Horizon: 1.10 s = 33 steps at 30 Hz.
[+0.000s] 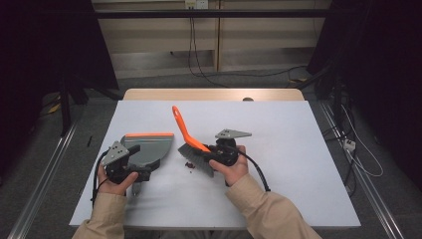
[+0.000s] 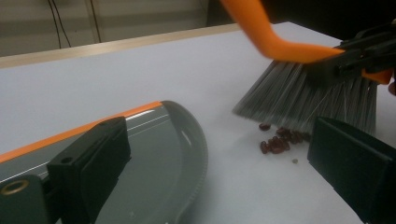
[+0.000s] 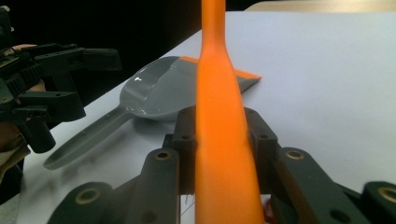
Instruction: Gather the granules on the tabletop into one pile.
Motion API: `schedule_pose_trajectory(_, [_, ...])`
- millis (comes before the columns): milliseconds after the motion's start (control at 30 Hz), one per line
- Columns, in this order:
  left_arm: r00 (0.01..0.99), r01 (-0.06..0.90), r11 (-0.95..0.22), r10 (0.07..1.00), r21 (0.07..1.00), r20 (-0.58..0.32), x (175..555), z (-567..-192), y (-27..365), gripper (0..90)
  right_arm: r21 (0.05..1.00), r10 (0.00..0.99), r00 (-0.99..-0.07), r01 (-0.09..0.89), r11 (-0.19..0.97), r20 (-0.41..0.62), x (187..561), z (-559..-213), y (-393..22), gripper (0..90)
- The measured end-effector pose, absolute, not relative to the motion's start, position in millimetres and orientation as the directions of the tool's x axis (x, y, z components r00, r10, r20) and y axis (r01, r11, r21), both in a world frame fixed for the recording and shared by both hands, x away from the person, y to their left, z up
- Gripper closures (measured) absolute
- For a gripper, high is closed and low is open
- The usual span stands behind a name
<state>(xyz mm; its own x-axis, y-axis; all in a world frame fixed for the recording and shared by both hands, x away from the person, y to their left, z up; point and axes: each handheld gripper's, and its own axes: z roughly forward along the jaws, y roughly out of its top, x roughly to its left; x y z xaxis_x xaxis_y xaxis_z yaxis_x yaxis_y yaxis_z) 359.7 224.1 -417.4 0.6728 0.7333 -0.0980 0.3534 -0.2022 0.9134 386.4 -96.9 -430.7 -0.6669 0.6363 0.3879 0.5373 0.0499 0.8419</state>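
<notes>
A hand brush [image 1: 185,130] with an orange handle and grey bristles stands tilted on the white table, bristles down. My right gripper [image 1: 215,155] is shut on its handle just above the bristles; in the right gripper view the orange handle [image 3: 219,93] runs up between the jaws of this gripper [image 3: 223,140]. A small pile of dark red beans [image 2: 278,142] lies at the bristle tips [image 2: 299,100], also seen from above [image 1: 189,165]. A grey dustpan [image 1: 149,147] with an orange lip lies flat to the left. My left gripper [image 2: 219,158] hovers open over the pan's near end, holding nothing.
The table [image 1: 298,149] has free white surface to the right and at the back, where a wooden strip [image 1: 214,94] borders it. Cables [image 1: 199,64] run across the floor beyond. The dustpan's long handle [image 3: 84,140] points toward the person's left hand.
</notes>
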Motion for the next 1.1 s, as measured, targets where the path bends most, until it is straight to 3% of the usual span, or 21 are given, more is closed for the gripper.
schedule_pose_trajectory(300, [0.674, 0.351, -0.205, 0.733, 0.914, -0.095, 359.8, -417.2, 224.4, 5.6, 0.774, 0.646, -0.598, 0.633, 0.019, 0.473, 383.8, -449.4, -67.2, 71.3])
schedule_pose_trajectory(367, [0.673, 0.351, -0.2, 0.733, 0.915, -0.098, 359.6, -417.0, 224.0, 5.6, 0.78, 0.683, -0.586, 0.625, 0.038, 0.436, 383.4, -452.2, -65.0, 71.3])
schedule_pose_trajectory(767, [0.667, 0.351, -0.192, 0.738, 0.917, -0.1, 358.3, -416.3, 224.4, 5.7, 0.748, 0.783, -0.467, 0.664, 0.004, 0.41, 381.1, -451.4, -100.4, 70.7])
schedule_pose_trajectory(1100, [0.671, 0.346, -0.201, 0.736, 0.917, -0.092, 358.4, -415.7, 223.0, 5.7, 0.754, 0.806, -0.446, 0.657, -0.001, 0.39, 376.9, -451.5, -124.0, 70.5])
